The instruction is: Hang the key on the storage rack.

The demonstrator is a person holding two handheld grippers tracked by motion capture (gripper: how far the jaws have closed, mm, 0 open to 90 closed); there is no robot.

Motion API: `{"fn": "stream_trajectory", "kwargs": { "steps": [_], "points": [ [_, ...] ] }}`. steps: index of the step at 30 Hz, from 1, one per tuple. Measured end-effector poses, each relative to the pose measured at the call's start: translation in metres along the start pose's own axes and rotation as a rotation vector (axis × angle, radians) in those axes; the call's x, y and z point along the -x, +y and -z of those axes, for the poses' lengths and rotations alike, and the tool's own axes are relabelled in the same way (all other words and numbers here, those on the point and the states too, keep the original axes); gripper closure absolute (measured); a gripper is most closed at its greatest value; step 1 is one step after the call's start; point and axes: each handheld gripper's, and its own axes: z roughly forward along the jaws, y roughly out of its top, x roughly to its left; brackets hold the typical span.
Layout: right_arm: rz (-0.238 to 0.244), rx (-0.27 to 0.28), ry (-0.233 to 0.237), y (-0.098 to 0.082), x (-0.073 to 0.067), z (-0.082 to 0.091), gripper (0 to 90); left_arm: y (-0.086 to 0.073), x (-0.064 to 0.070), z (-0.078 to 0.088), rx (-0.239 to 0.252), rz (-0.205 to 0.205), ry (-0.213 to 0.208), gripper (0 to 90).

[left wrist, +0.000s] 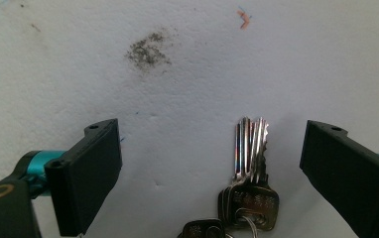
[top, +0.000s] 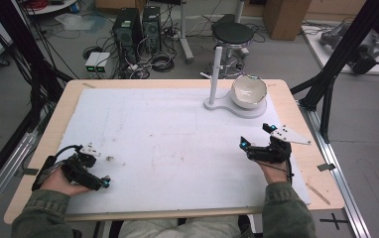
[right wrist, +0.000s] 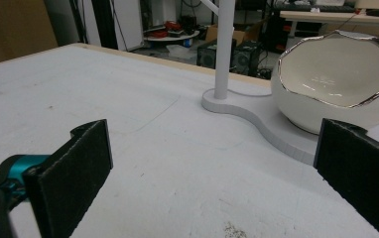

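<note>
A small bunch of silver keys (left wrist: 249, 168) lies flat on the white mat (left wrist: 187, 74), its blades pointing away from the camera. My left gripper (left wrist: 215, 148) is open, with a jaw on either side of the keys and not touching them. From the high view the keys (top: 110, 158) are a small speck at the left gripper (top: 100, 166), near the table's front left. My right gripper (top: 255, 135) is open over bare mat at the front right, holding nothing. It (right wrist: 217, 153) faces a white bowl (right wrist: 336, 84) with a silver wavy rim.
The bowl (top: 248, 91) rests on a white stand base (top: 227, 105) with an upright post (top: 216, 74) at the back right of the mat (top: 167, 144). A dark smudge (left wrist: 148, 49) marks the mat beyond the keys. The wooden table edge (top: 321, 148) lies right of my right hand.
</note>
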Motion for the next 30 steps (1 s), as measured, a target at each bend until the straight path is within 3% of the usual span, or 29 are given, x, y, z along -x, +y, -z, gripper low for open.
{"fn": "stream_trajectory", "kwargs": {
  "steps": [3, 9, 10, 18, 23, 27, 30],
  "points": [
    [-0.003, -0.003, -0.001, -0.0001, -0.0005, -0.0001, 0.7, 0.0002, 0.0003, -0.0002, -0.013, 0.004, 0.015, 11.6],
    [-0.004, -0.004, 0.001, -0.0002, -0.0004, -0.0003, 0.7, 0.0004, 0.0008, 0.0003, -0.029, 0.004, -0.011, 16.9],
    [-0.005, -0.005, 0.000, -0.0001, -0.0004, -0.0002, 0.7, 0.0004, 0.0011, 0.0004, -0.031, 0.003, -0.014, 24.0],
    [-0.005, -0.005, 0.000, -0.0001, -0.0004, 0.0000, 0.7, 0.0018, 0.0030, 0.0036, -0.042, -0.018, -0.014, 45.4],
    [-0.005, -0.005, -0.001, 0.0000, -0.0004, 0.0001, 0.7, 0.0045, 0.0059, 0.0043, -0.065, -0.030, 0.011, 53.0],
    [-0.004, -0.005, 0.000, -0.0001, -0.0004, 0.0000, 0.8, 0.0065, 0.0087, 0.0044, -0.071, -0.047, -0.004, 64.4],
    [-0.004, -0.006, 0.001, -0.0001, -0.0005, -0.0001, 0.8, 0.0054, 0.0055, 0.0047, -0.058, -0.021, -0.027, 76.6]
  ]
}}
